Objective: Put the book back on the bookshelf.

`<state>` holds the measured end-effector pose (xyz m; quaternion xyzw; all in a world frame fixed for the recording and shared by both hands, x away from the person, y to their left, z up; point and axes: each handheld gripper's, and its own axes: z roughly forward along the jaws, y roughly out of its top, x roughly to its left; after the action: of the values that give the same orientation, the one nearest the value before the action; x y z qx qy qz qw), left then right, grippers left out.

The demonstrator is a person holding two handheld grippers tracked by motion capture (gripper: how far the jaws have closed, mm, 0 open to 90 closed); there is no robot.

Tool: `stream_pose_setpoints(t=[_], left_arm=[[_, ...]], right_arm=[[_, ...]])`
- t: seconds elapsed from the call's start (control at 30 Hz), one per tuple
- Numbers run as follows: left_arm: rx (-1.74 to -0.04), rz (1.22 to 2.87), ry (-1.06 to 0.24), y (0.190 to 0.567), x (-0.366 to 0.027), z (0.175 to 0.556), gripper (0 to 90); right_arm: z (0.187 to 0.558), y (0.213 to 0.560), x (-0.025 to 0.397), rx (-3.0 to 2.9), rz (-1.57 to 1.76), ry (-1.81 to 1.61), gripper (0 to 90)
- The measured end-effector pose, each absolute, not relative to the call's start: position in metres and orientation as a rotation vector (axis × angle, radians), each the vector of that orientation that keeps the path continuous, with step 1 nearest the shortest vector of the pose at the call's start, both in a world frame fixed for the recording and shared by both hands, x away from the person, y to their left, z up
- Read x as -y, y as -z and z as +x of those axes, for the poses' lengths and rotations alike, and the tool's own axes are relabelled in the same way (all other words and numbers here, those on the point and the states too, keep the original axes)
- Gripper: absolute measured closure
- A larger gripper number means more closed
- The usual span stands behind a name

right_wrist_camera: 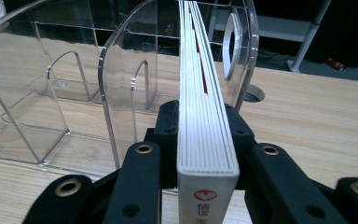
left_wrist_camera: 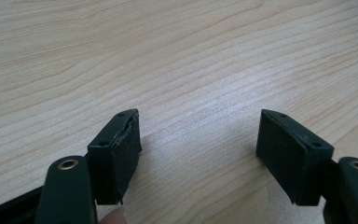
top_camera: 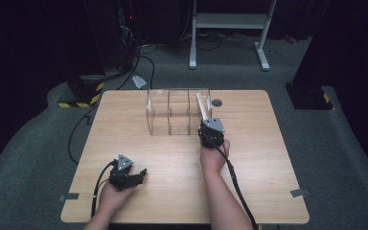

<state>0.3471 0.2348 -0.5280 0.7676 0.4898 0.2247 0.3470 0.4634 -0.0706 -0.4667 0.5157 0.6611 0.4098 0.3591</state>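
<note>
Right, my right gripper [right_wrist_camera: 207, 140] is clamped on the book [right_wrist_camera: 204, 116], spine toward me, its far end already between the clear walls of the rack's [top_camera: 170, 112] rightmost slot. This looks like the filing step: book going into the rack. My left gripper [top_camera: 135, 176] rests on the bare table [top_camera: 263, 158] near my edge, jaws spread wide, holding nothing. Next I'd judge it needs a straight push forward, keeping the book upright and off the dividers, then letting go.
</note>
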Motion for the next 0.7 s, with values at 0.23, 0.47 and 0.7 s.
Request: stream_pose_setpoints(t=[0.23, 0.47, 0.7], left_arm=[[-1.269, 1.993, -0.581, 0.528, -0.235, 0.347, 30.4], [-1.269, 1.994, -0.581, 0.528, -0.235, 0.347, 30.4], [-1.269, 1.993, -0.581, 0.528, -0.235, 0.347, 30.4]], right_arm=[[0.461, 0.468, 0.074, -1.723, 1.332, -1.066, 68.9], [0.456, 0.474, 0.080, -1.738, 1.340, -1.073, 67.7], [0.447, 0.489, 0.087, -1.762, 1.360, -1.066, 66.3]])
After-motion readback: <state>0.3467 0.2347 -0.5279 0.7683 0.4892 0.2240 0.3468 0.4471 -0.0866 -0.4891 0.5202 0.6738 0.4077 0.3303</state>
